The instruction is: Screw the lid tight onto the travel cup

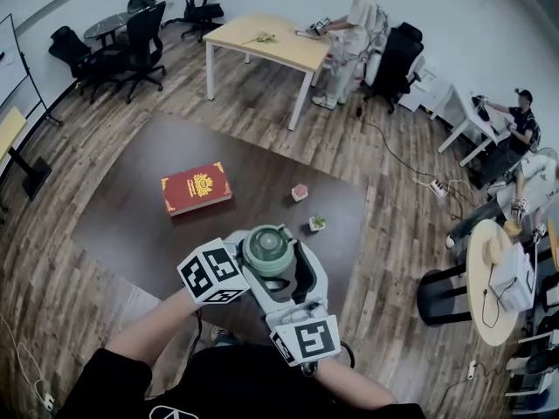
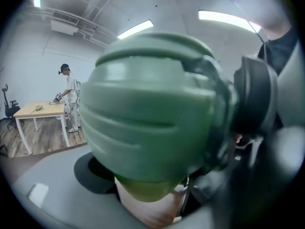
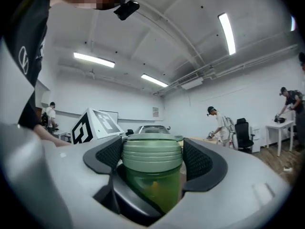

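A green travel cup, its ribbed green lid [image 1: 266,250] on top, is held up over the near edge of the dark table [image 1: 131,225], between both grippers. In the right gripper view the lid [image 3: 152,154] sits between the black pads [image 3: 107,159] of my right gripper [image 3: 153,159], which is shut on it. The translucent green body [image 3: 155,192] hangs below. The lid [image 2: 152,109] fills the left gripper view. My left gripper [image 2: 147,194] is shut on the cup body [image 2: 147,190] under it. In the head view the left gripper [image 1: 247,273] comes in from the left and the right gripper [image 1: 293,273] from below.
A red book [image 1: 196,188], a small pink pot [image 1: 300,192] and a small potted plant [image 1: 317,223] lie farther out on the table. A person [image 1: 354,16] stands at a wooden table [image 1: 262,37] at the back. Another person [image 1: 522,125] sits at the right, near a round table [image 1: 489,286].
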`<state>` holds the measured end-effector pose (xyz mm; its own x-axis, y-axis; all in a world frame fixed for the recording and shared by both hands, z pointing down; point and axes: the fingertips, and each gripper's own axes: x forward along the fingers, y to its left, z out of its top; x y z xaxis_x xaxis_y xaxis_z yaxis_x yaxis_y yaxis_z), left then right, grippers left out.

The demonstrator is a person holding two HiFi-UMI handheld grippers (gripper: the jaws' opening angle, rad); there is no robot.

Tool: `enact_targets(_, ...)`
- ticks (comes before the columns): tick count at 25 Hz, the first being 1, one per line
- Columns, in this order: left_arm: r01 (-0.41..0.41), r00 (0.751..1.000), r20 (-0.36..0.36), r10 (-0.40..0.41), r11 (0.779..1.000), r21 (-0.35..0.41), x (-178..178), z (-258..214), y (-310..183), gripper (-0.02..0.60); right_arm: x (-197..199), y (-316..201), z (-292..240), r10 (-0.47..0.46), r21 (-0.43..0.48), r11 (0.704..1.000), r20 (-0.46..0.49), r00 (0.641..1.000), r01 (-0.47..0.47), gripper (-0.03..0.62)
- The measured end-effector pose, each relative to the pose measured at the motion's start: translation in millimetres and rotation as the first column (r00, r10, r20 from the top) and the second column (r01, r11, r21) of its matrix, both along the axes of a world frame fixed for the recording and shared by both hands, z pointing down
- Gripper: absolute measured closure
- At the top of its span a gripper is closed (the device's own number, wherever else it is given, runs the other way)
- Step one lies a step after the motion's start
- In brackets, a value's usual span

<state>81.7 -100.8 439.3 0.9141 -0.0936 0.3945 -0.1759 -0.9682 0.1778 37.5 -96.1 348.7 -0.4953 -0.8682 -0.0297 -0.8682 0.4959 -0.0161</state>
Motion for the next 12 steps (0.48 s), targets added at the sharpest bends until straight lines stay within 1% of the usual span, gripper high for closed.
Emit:
enact_targets(2, -0.011, 1.000, 0.005, 0.011, 1.000, -0.001, -4, 1, -1, 0.181, 0, 2, 2, -0.124, -0.001, 0.992, 0.007, 0.992, 0.124, 0.186)
enact_targets(4, -0.038, 0.999, 0.024, 0.038, 0.999, 0.007, -7, 4, 3, 0.181, 9, 4, 2, -0.242, -0.017, 0.970, 0.047, 0.969, 0.243, 0.186)
enact_targets(5, -0.060, 0.998, 0.035, 0.059, 0.998, 0.010, -9, 7, 7, 0.181, 14, 5, 2, -0.297, -0.027, 0.954, 0.066, 0.953, 0.299, 0.186)
enact_targets(6, -0.084, 0.996, 0.044, 0.083, 0.996, 0.008, -10, 10, 12, 0.181, 19, 6, 3, -0.360, -0.041, 0.931, 0.081, 0.929, 0.364, 0.175)
enact_targets(7, -0.110, 0.993, 0.049, 0.110, 0.994, 0.000, -10, 12, 18, 0.181, 22, 7, 6, -0.436, -0.058, 0.895, 0.094, 0.895, 0.442, 0.175)
enact_targets(8, -0.138, 0.989, 0.048, 0.139, 0.990, -0.010, -10, 13, 26, 0.181, 22, 11, 10, -0.526, -0.082, 0.841, 0.103, 0.844, 0.535, 0.164)
enact_targets(9, -0.170, 0.985, 0.040, 0.171, 0.985, -0.021, -9, 12, 34, 0.181, 20, 16, 16, -0.622, -0.112, 0.767, 0.110, 0.775, 0.632, 0.163)
enact_targets(10, -0.203, 0.979, 0.026, 0.204, 0.979, -0.033, -7, 10, 43, 0.181, 18, 22, 21, -0.709, -0.138, 0.682, 0.118, 0.695, 0.719, 0.161)
enact_targets(11, -0.235, 0.972, 0.011, 0.236, 0.971, -0.044, -4, 7, 51, 0.181, 16, 29, 23, -0.776, -0.154, 0.601, 0.126, 0.618, 0.785, 0.163)
enact_targets(12, -0.265, 0.964, -0.001, 0.265, 0.963, -0.051, -2, 4, 59, 0.181, 15, 34, 22, -0.823, -0.157, 0.532, 0.136, 0.552, 0.832, 0.163)
